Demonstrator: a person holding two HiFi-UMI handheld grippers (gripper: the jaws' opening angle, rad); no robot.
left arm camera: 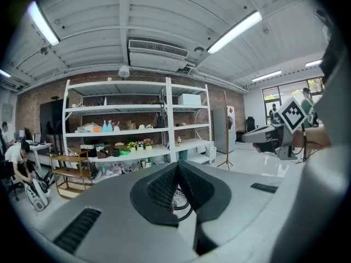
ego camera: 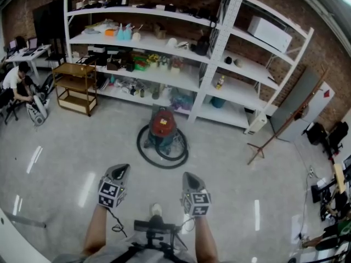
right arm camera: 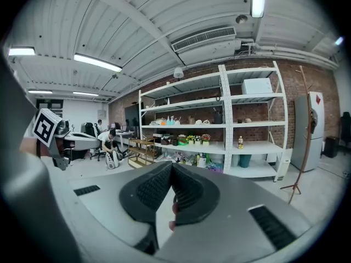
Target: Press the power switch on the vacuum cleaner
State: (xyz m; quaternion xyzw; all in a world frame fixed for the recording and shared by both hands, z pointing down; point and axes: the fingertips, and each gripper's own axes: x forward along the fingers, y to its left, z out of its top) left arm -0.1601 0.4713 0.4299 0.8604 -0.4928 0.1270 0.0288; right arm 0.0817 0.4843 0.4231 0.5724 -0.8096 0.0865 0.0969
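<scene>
Two closed, empty grippers, well apart from the vacuum cleaner (ego camera: 163, 125).
We hold the left gripper (ego camera: 118, 172) and the right gripper (ego camera: 190, 177) side by side low in the head view. Each has its jaws pressed together at the tips with nothing between them. The red vacuum cleaner stands on the grey floor (ego camera: 66, 163) ahead of us, near the middle of that view, with its black hose (ego camera: 162, 156) looped around its base. Behind it runs white shelving (ego camera: 211, 64). A wooden cart (ego camera: 77, 86) stands to the left, and a person (ego camera: 13, 81) crouches at the far left.
</scene>
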